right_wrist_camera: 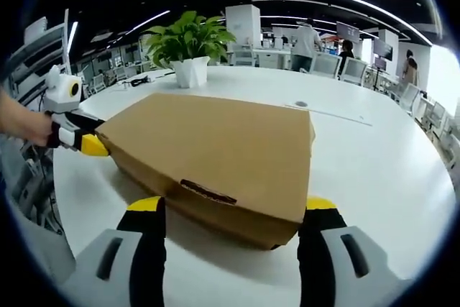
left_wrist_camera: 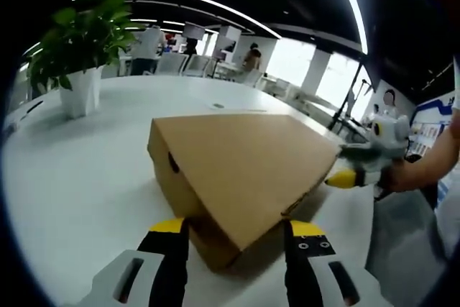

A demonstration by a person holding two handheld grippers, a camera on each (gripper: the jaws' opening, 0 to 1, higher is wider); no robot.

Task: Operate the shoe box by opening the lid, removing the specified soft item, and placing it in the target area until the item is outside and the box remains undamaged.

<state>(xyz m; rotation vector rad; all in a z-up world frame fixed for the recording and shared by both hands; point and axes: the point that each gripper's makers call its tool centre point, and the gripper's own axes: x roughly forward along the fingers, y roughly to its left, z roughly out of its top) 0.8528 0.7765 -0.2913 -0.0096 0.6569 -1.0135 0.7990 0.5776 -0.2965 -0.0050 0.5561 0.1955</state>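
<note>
A brown cardboard shoe box (left_wrist_camera: 244,163) lies on the white table (left_wrist_camera: 79,177) with its lid down. My left gripper (left_wrist_camera: 238,229) is open, and its yellow-tipped jaws stand on either side of the box's near corner. In the left gripper view my right gripper (left_wrist_camera: 353,170) reaches in from the right, held by a hand, close to the box's far side. In the right gripper view the box (right_wrist_camera: 215,149) sits just ahead of my open right gripper (right_wrist_camera: 233,206), whose jaws flank its front edge. My left gripper (right_wrist_camera: 83,141) touches or nearly touches the box's left corner. The box's contents are hidden.
A leafy plant in a white pot (left_wrist_camera: 75,70) (right_wrist_camera: 188,52) stands on the table beyond the box. A flat sheet (right_wrist_camera: 327,111) lies further back. Office chairs (right_wrist_camera: 352,68) and people stand behind the table. The table edge runs close by my left gripper (right_wrist_camera: 65,177).
</note>
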